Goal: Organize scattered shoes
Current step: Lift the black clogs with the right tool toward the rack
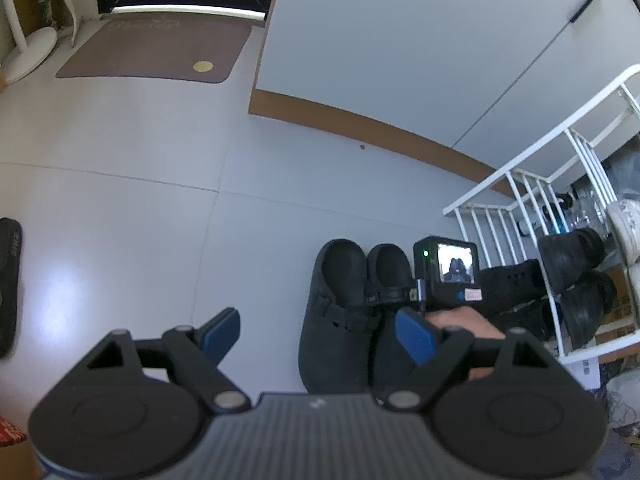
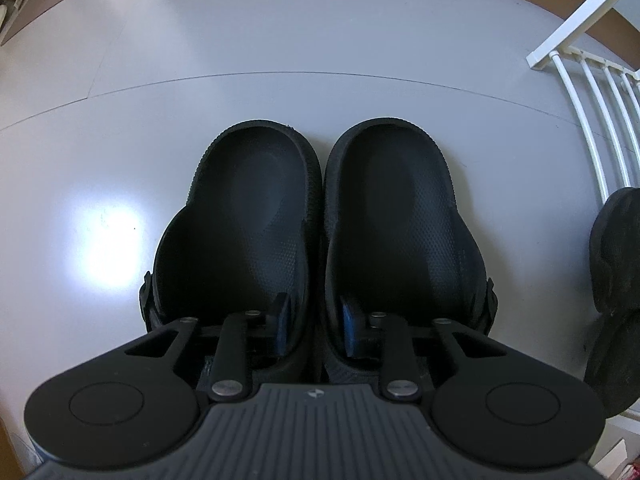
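A pair of black clogs stands side by side on the grey floor, the left clog (image 2: 248, 216) touching the right clog (image 2: 396, 208). My right gripper (image 2: 316, 320) points down over their heels with one blue pad (image 2: 285, 322) inside each clog. The two inner walls stand between the jaws, and the pads look just off them. The left wrist view shows the same pair (image 1: 340, 280) with the right gripper's camera (image 1: 446, 276) and a hand (image 1: 464, 322) above it. Left of the clogs my left gripper (image 1: 318, 328) hangs wide open over the floor, holding nothing.
A white shoe rack (image 1: 520, 184) stands right of the clogs, with dark shoes (image 1: 568, 256) and white sneakers (image 1: 624, 224) on it. Another dark shoe (image 2: 616, 264) sits close on the right. A brown doormat (image 1: 152, 52) lies far ahead, and a black object (image 1: 8, 280) at the left edge.
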Action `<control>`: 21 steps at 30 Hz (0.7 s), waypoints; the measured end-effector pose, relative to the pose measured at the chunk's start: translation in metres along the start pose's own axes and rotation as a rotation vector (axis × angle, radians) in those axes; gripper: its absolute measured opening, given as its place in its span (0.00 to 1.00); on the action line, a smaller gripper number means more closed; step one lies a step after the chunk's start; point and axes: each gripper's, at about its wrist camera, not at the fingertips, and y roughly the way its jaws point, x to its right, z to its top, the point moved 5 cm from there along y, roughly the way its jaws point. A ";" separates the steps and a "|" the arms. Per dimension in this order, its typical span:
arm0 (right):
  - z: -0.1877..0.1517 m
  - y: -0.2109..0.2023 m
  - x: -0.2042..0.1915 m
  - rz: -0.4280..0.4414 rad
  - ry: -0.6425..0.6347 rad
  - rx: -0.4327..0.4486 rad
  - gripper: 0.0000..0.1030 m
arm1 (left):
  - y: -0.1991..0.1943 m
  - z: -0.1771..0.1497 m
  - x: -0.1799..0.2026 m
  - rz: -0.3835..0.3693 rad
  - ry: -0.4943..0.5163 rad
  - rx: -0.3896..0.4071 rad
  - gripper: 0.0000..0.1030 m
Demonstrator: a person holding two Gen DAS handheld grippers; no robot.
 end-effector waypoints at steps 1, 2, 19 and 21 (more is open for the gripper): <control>-0.001 0.000 0.000 -0.001 -0.009 0.007 0.27 | 0.000 0.000 0.000 0.001 -0.003 0.001 0.84; -0.003 -0.001 0.000 -0.003 -0.023 0.017 0.27 | -0.001 0.001 -0.001 0.000 -0.006 0.002 0.84; -0.058 -0.045 0.024 -0.003 0.046 0.067 0.23 | -0.024 0.003 -0.003 -0.052 -0.051 0.043 0.84; -0.065 -0.057 0.026 -0.002 0.064 0.087 0.23 | -0.023 0.002 -0.004 -0.048 -0.054 0.042 0.84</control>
